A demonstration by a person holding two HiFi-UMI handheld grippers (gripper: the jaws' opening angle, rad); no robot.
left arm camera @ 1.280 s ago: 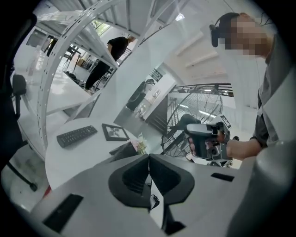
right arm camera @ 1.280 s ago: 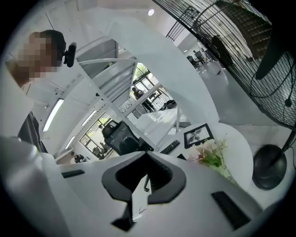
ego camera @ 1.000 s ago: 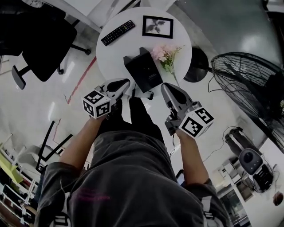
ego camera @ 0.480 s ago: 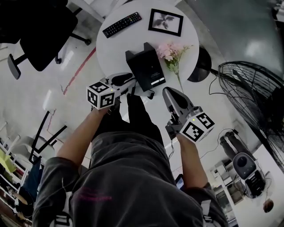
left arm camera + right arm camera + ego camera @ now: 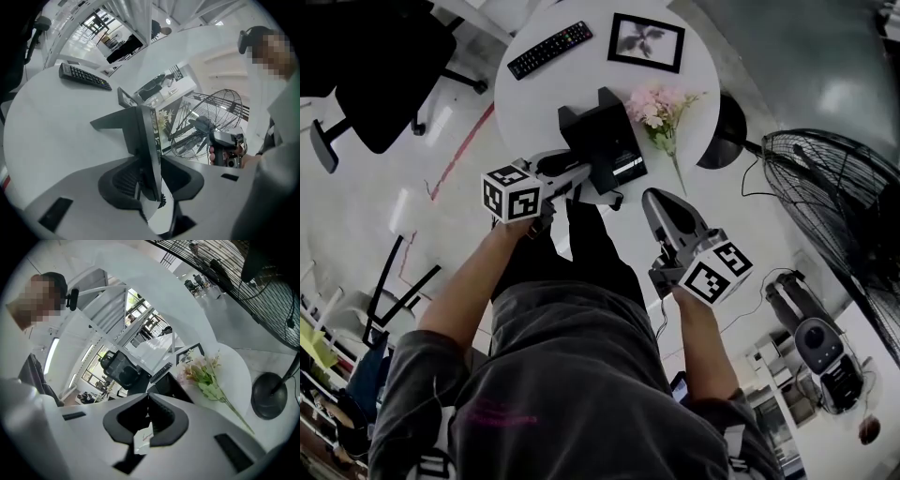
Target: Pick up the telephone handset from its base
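A black telephone [image 5: 605, 145] stands on the round white table [image 5: 534, 103], its handset not clearly distinct from the base. My left gripper [image 5: 577, 174] is at the phone's near left corner. In the left gripper view its jaws [image 5: 151, 163] have just been opening and now stand wide, one on each side of the phone's upright black edge [image 5: 143, 133], with a gap at the right pad. My right gripper [image 5: 651, 198] hangs off the table's near edge to the right of the phone, jaws shut [image 5: 147, 397] on nothing.
A remote [image 5: 549, 50] and a picture frame [image 5: 646, 42] lie at the table's far side. Pink flowers [image 5: 661, 108] lie just right of the phone. A floor fan [image 5: 839, 202] stands to the right, an office chair [image 5: 375, 66] to the far left.
My left gripper has come in against the phone's near left corner. The right gripper has shifted only slightly, staying off the table edge.
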